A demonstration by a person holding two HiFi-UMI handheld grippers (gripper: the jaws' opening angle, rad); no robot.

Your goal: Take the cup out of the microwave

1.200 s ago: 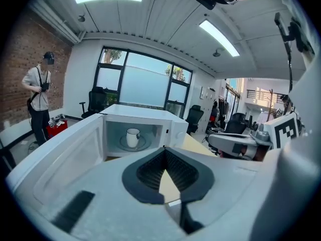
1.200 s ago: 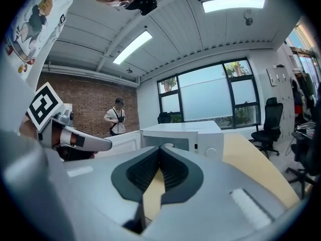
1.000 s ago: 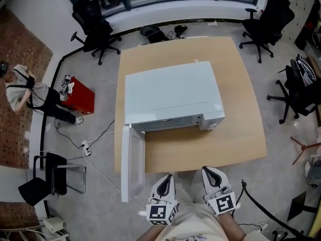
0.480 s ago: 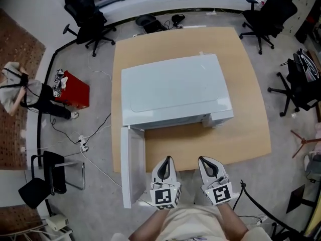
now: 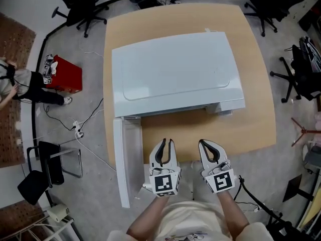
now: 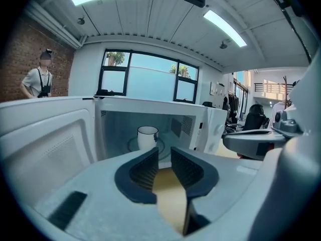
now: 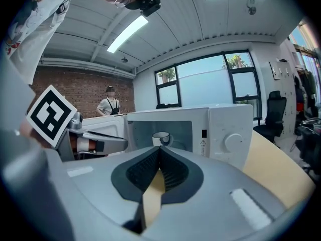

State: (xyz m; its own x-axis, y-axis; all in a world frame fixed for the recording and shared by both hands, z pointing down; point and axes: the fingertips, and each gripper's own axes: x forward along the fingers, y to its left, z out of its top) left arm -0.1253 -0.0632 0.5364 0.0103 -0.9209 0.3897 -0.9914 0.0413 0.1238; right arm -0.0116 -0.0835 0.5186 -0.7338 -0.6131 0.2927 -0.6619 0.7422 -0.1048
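A white microwave (image 5: 175, 69) stands on the wooden table (image 5: 261, 124) with its door (image 5: 123, 157) swung open to the left. In the left gripper view a white cup (image 6: 147, 136) sits upright on the turntable inside the cavity; the same cup (image 7: 160, 136) shows in the right gripper view. My left gripper (image 5: 164, 144) hovers at the table's front edge, short of the cavity, its jaws opening by a narrow gap with nothing between them (image 6: 164, 153). My right gripper (image 5: 206, 145) is beside it, shut and empty, aimed at the microwave's front (image 7: 160, 150).
The microwave's control panel with a knob (image 7: 231, 140) is at its right. Office chairs (image 5: 77, 1) stand round the table. A red box (image 5: 65, 74), floor cables and a black folding chair (image 5: 47, 167) lie to the left. A person (image 6: 39, 82) stands by the brick wall.
Both grippers have moved forward and lower toward the table's front edge and the open microwave. The left gripper's jaws have parted slightly.
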